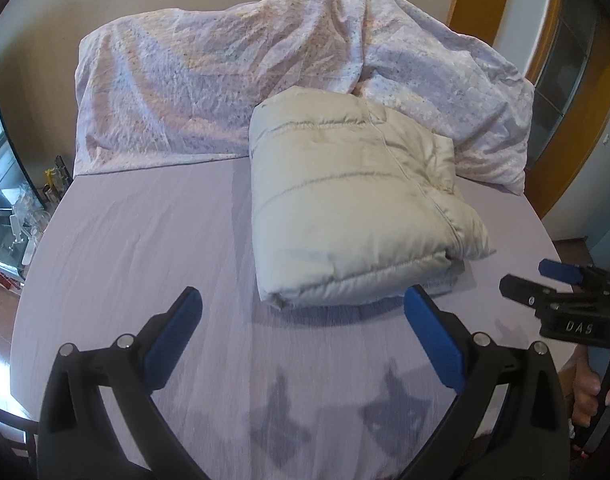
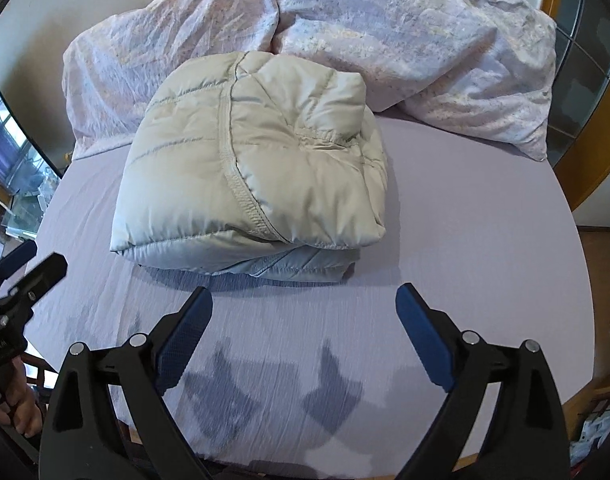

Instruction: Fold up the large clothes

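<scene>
A cream puffer jacket (image 1: 353, 200) lies folded into a thick bundle on the lilac bed sheet (image 1: 145, 248); it also shows in the right wrist view (image 2: 257, 168). My left gripper (image 1: 303, 300) is open and empty, held above the sheet just in front of the bundle's near edge. My right gripper (image 2: 305, 300) is open and empty, a short way in front of the bundle. The right gripper shows at the right edge of the left wrist view (image 1: 545, 276), apart from the jacket. The left gripper shows at the left edge of the right wrist view (image 2: 29, 264).
A crumpled floral duvet (image 1: 233, 80) is piled along the back of the bed behind the jacket, also in the right wrist view (image 2: 405, 32). A wooden frame (image 1: 485, 0) stands at the far right. Shelves with clutter (image 1: 9, 208) lie to the left.
</scene>
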The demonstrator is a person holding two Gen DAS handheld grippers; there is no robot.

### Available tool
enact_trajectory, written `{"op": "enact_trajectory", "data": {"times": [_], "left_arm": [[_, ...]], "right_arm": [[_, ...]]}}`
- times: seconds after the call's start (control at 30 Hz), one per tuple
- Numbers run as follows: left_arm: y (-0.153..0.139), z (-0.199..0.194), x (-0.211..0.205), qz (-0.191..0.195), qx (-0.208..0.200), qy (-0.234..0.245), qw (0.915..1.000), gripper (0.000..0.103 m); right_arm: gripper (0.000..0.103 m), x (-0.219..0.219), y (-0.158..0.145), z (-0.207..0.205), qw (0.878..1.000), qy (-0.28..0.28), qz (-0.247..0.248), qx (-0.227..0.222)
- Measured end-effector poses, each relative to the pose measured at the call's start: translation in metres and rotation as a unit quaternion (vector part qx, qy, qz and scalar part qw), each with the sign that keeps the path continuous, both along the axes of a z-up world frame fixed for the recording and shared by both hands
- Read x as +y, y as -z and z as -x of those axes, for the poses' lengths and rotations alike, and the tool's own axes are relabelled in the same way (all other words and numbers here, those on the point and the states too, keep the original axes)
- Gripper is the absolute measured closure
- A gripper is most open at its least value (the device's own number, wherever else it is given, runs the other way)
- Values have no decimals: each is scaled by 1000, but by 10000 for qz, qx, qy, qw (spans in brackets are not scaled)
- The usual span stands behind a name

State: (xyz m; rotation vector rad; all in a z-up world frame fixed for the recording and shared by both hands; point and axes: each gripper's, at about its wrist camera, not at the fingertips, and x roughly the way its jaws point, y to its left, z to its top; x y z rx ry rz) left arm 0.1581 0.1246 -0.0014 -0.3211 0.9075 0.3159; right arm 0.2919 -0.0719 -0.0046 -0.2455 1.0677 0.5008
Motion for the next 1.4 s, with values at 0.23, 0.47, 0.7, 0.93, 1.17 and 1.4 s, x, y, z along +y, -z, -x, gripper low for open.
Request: {"op": "enact_trajectory", "data": {"times": [0.23,0.47,0.7,0.93,1.17,1.4], "left_arm": [[5,6,-7,180,-29,82,9998,2],[5,6,-12,258,-134,146,9995,2],[3,4,-13,287,-245,137,9992,2],[6,3,-12,424,-265,178,9986,2],[7,1,-12,484,-290,170,9983,2],[7,1,-12,522,-309,141,9981,2]], "right_arm": [[8,0,-4,9,9999,-6,-106,-49],[8,-3,-6,12,9998,59,-179,-85],[8,-10,-8,12,9992,214,-308,-140],[8,-10,-6,11,9992,194,-336,-75],[8,-9,-4,10,9991,233,-349,-29],[8,-9,-5,10,9990,191,-411,-29]]}}
